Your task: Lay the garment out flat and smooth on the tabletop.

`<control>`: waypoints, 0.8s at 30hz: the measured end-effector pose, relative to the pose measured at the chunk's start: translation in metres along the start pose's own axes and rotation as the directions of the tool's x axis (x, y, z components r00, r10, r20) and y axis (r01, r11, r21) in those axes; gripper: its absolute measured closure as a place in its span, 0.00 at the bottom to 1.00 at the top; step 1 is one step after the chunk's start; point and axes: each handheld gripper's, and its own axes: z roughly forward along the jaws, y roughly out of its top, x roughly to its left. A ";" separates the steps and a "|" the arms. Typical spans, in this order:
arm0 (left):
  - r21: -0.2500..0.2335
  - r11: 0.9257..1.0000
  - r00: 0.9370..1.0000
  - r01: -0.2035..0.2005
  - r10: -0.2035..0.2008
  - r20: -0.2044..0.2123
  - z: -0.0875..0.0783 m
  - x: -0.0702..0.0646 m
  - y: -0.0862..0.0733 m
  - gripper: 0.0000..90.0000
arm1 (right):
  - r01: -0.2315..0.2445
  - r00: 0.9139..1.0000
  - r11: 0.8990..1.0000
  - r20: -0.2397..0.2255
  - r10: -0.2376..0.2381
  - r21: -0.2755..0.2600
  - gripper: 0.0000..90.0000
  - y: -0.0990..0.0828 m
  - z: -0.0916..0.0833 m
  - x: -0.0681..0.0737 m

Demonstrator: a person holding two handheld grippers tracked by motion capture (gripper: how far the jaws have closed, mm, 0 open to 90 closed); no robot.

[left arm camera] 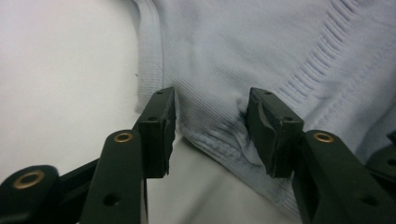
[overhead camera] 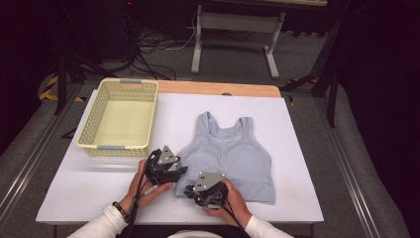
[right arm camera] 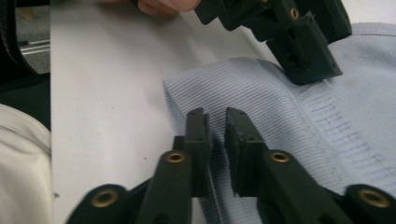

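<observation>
Right gripper (right arm camera: 215,140) pinches the top's (overhead camera: 233,153) hem, left gripper (left arm camera: 212,135) straddles it unclenched — shallow bite there could slip on lift.

A pale blue-grey ribbed crop top (overhead camera: 229,157) lies flat and spread out on the white table (overhead camera: 297,129), its two shoulder straps pointing toward the far edge and its wide hem toward the near edge. The knit has fine vertical ribs and a stitched hem band. Its near left corner is slightly bunched and lifted.
</observation>
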 end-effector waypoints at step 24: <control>-0.043 0.998 0.998 -0.050 0.048 -0.044 -0.015 -0.002 0.000 0.47 | -0.011 1.000 0.997 0.019 0.012 -0.079 0.78 -0.002 -0.026 -0.005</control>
